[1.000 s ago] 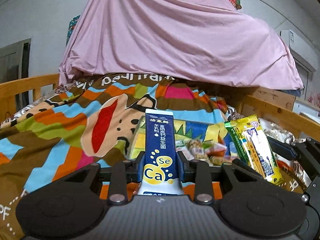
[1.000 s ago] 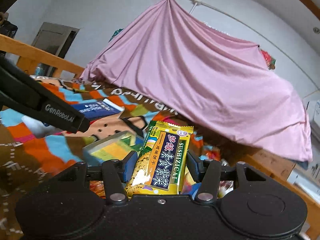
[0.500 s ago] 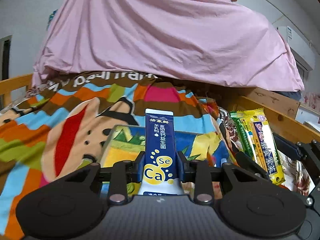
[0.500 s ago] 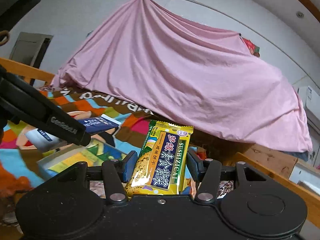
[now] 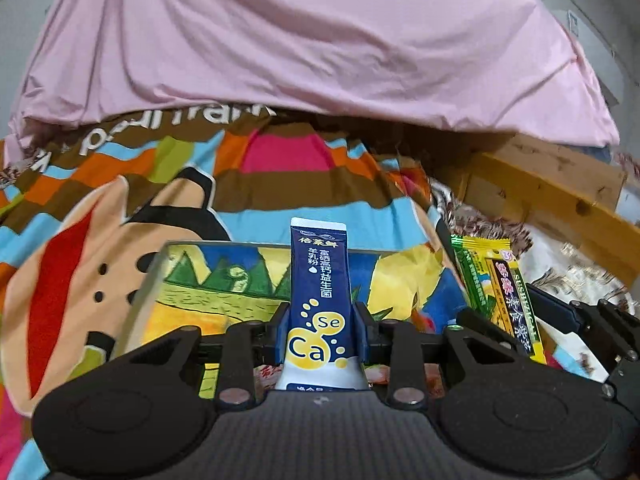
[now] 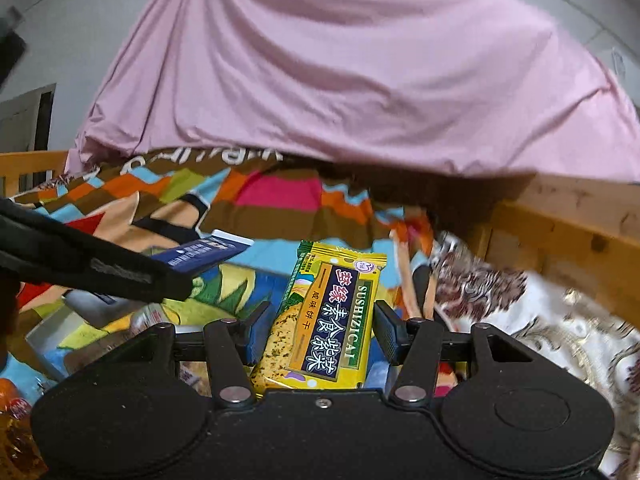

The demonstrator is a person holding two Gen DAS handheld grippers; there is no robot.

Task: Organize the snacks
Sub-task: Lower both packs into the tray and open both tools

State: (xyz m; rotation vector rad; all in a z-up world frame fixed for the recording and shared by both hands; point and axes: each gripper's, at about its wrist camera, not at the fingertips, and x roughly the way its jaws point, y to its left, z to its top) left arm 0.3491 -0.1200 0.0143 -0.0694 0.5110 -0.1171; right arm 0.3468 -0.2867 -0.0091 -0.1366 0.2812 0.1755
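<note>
My left gripper [image 5: 319,334] is shut on a dark blue sachet [image 5: 318,296] marked Se and Ca, which stands upright between the pads. Just beyond it lies a shallow clear box [image 5: 224,276] with a bright cartoon bottom. My right gripper [image 6: 316,330] is shut on a yellow and green biscuit packet [image 6: 326,320], held upright. In the left wrist view that packet [image 5: 498,292] and the right gripper [image 5: 576,320] show at the right. In the right wrist view the left gripper's body [image 6: 92,268] crosses the left side with the blue sachet [image 6: 204,254] sticking out over the box [image 6: 224,284].
A colourful cartoon blanket [image 5: 120,208] covers the bed. A pink sheet [image 5: 304,40] hangs behind. A wooden bed rail [image 6: 560,232] runs along the right, with a patterned white and brown cloth [image 6: 540,312] beside it. Loose wrapped snacks [image 6: 16,420] lie at lower left.
Both grippers have travelled forward across the bed with their packets still held. The clear box now lies close under the fingers, and the pink sheet looms larger.
</note>
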